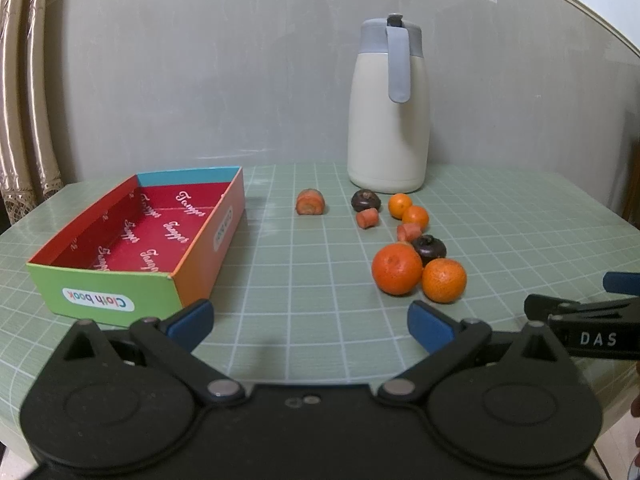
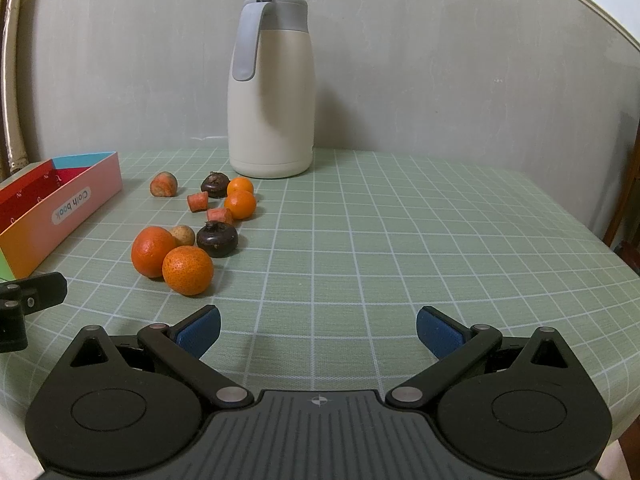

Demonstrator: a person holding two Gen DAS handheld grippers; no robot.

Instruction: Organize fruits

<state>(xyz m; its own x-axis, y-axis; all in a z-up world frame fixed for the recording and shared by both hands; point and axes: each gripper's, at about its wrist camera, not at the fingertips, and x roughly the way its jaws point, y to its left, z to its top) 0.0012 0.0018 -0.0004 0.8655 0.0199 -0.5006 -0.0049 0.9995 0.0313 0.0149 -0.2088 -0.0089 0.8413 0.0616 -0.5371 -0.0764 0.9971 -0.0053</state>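
Note:
An open cardboard box (image 1: 152, 280) (image 2: 60, 216) with a red inside lies at the left of the table, holding nothing. Loose produce lies right of it: two large oranges (image 1: 397, 269) (image 2: 188, 270), two small oranges (image 1: 400, 205) (image 2: 240, 205), two dark round fruits (image 1: 429, 249) (image 2: 218, 239), several carrot pieces (image 1: 310, 201) (image 2: 197, 201) and a small tan fruit (image 2: 183, 235). My left gripper (image 1: 311, 326) stands open near the table's front, short of the box and the oranges. My right gripper (image 2: 318, 334) is open too, right of the fruit, with nothing between its fingers.
A cream jug with a grey lid and handle (image 1: 388, 108) (image 2: 271, 88) stands at the back by the wall. The green grid cloth (image 2: 440, 240) covers the table; its right edge drops off. A curtain (image 1: 24, 80) hangs at the far left.

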